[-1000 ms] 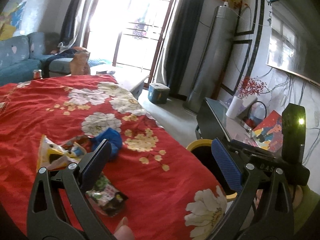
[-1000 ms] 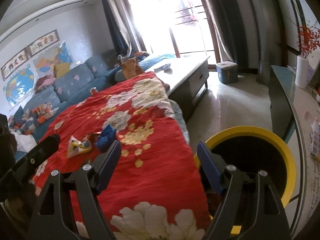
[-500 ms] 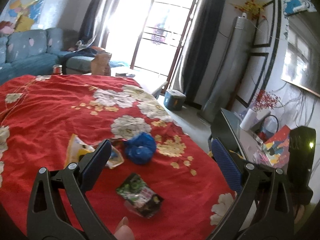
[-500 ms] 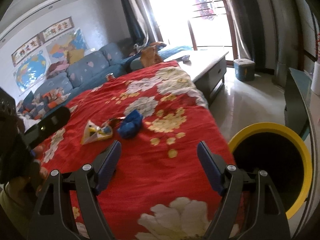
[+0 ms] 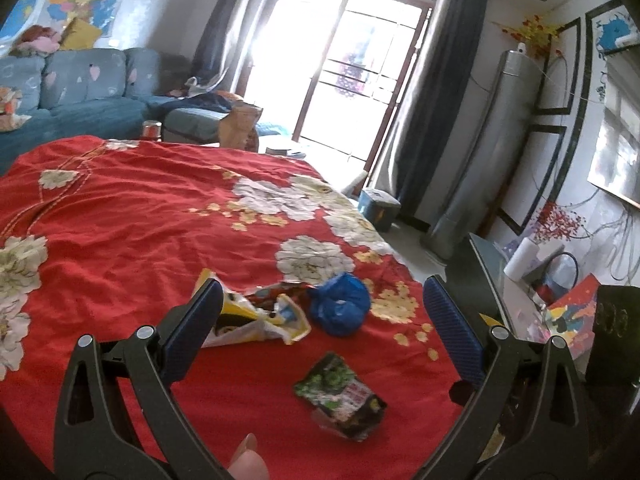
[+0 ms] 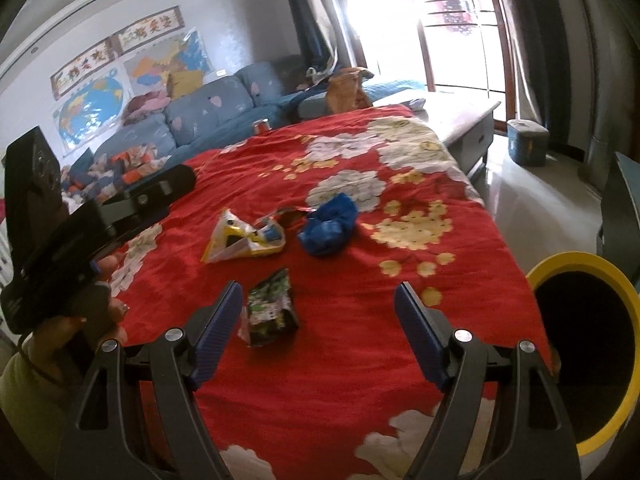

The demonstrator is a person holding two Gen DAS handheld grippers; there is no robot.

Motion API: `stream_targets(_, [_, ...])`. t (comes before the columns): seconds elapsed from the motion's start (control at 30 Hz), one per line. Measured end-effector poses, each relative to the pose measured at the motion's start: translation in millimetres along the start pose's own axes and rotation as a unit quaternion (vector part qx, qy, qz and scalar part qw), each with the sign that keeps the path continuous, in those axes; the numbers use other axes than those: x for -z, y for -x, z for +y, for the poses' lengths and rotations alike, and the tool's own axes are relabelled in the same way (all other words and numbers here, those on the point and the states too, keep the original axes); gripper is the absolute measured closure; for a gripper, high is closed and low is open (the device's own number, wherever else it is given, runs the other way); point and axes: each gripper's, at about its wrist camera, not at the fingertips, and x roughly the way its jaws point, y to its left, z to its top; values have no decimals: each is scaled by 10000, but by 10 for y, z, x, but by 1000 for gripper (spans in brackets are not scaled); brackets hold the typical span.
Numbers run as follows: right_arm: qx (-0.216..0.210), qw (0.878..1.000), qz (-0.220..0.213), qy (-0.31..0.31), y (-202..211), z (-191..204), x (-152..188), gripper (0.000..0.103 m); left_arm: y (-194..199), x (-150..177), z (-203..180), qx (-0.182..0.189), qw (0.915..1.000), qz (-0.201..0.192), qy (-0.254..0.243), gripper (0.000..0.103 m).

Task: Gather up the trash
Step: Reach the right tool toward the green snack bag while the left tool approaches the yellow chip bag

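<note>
Change: both views have swung from the yellow-rimmed bin [image 6: 576, 272] towards the trash on the red floral cloth [image 5: 120, 216]; next pick looks imminent.
Left gripper [image 5: 320, 316]: jaws wide, empty.
Right gripper [image 6: 318, 316]: jaws wide, empty.
Trash: green snack packet [image 5: 340, 396] nearest, between the jaws in view; yellow wrapper [image 5: 256, 320] and blue crumpled bag [image 5: 340, 308] touching, farther back.
Hidden: bin interior dark, contents unreadable; wrapper partly behind left jaw.
</note>
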Motion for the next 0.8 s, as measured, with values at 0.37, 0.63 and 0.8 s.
stream_targets(0.37, [-245, 9985, 425, 243, -368, 270, 53, 27, -120, 65, 483, -568, 9971, 214, 459, 11])
stream_targets(0.63, [-323, 9954, 819, 384, -683, 368, 115, 27, -337, 196, 806, -530, 9920, 653, 942, 17])
stream_targets(0.8, [-424, 9935, 1022, 273, -859, 344, 173, 32, -459, 274, 921, -264, 9885, 851, 1223, 33])
